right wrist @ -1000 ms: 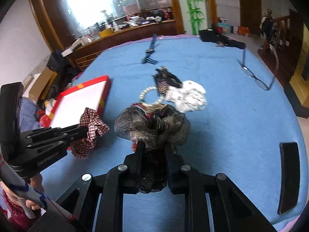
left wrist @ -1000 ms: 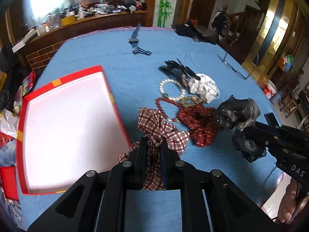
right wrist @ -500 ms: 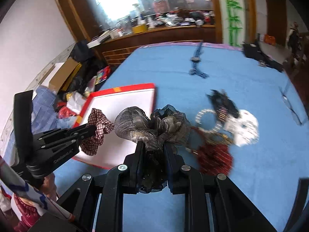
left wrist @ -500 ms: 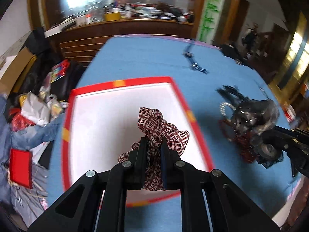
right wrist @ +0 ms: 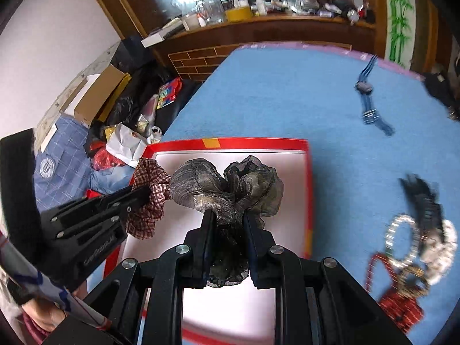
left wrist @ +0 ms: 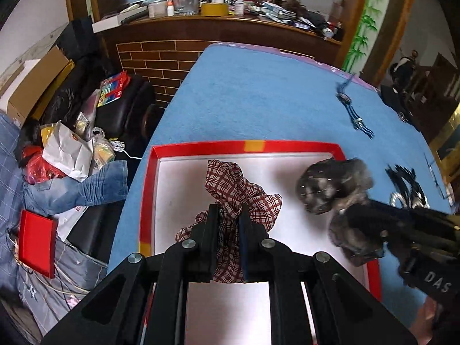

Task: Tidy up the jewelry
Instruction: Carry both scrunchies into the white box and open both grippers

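Note:
My left gripper (left wrist: 228, 215) is shut on a red-and-white plaid scrunchie (left wrist: 235, 189) and holds it over the white inside of the red-rimmed box (left wrist: 201, 146). My right gripper (right wrist: 227, 218) is shut on a dark grey sheer scrunchie (right wrist: 224, 189) and holds it over the same box (right wrist: 258, 141). The grey scrunchie also shows in the left wrist view (left wrist: 333, 187), right of the plaid one. The plaid scrunchie also shows in the right wrist view (right wrist: 149, 201), just left of the grey one.
On the blue table (right wrist: 287, 92) to the right lie a pearl bracelet (right wrist: 402, 238), a black feather piece (right wrist: 422, 198), a white scrunchie (right wrist: 440, 247), red beads with a dark red scrunchie (right wrist: 399, 307), and a blue watch (right wrist: 368, 100). Bags and boxes (left wrist: 72, 149) clutter the floor on the left.
Both grippers have swung left from the pile of jewelry to above the red box, each still carrying its scrunchie. The grey scrunchie is now close beside the plaid one.

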### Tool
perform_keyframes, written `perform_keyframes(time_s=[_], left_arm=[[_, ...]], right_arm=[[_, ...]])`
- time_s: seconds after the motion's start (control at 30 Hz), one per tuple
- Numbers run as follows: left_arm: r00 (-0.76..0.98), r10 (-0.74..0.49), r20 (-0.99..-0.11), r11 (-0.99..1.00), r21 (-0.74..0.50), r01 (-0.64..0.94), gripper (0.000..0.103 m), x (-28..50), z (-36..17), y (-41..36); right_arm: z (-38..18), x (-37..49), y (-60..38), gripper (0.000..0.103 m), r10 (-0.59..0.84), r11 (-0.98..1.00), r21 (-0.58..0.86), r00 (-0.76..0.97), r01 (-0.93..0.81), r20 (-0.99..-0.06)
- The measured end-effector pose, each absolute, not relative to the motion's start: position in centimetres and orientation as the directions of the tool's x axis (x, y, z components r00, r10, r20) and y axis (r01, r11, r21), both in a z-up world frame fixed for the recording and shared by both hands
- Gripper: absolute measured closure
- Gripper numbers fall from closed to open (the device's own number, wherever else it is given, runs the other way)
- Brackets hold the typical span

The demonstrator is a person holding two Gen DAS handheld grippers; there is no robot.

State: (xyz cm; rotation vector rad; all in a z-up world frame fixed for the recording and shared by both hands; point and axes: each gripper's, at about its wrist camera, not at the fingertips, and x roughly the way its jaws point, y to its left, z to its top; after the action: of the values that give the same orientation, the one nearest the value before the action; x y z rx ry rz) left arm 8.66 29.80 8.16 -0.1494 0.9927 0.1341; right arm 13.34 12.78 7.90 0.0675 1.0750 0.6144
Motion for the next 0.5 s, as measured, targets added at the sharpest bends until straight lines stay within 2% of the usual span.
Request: perform_keyframes(time_s=[0.33,0.5], left_arm=[[0.523,0.041,-0.851,0.972,-0.086,-0.217,0.091,11.5,5.5,32.3],[0.532,0.05,-0.845,0.974,-0.077,-0.214,0.087,11.8,4.9,32.4]], right_arm=[[5.3,16.4,16.4,0.08,0.491,0.841,0.352,0.306,-0.412,-0.816],[4.3,17.1,16.8,0.071,0.485,0.847,0.354,0.301,-0.397,-0.821]])
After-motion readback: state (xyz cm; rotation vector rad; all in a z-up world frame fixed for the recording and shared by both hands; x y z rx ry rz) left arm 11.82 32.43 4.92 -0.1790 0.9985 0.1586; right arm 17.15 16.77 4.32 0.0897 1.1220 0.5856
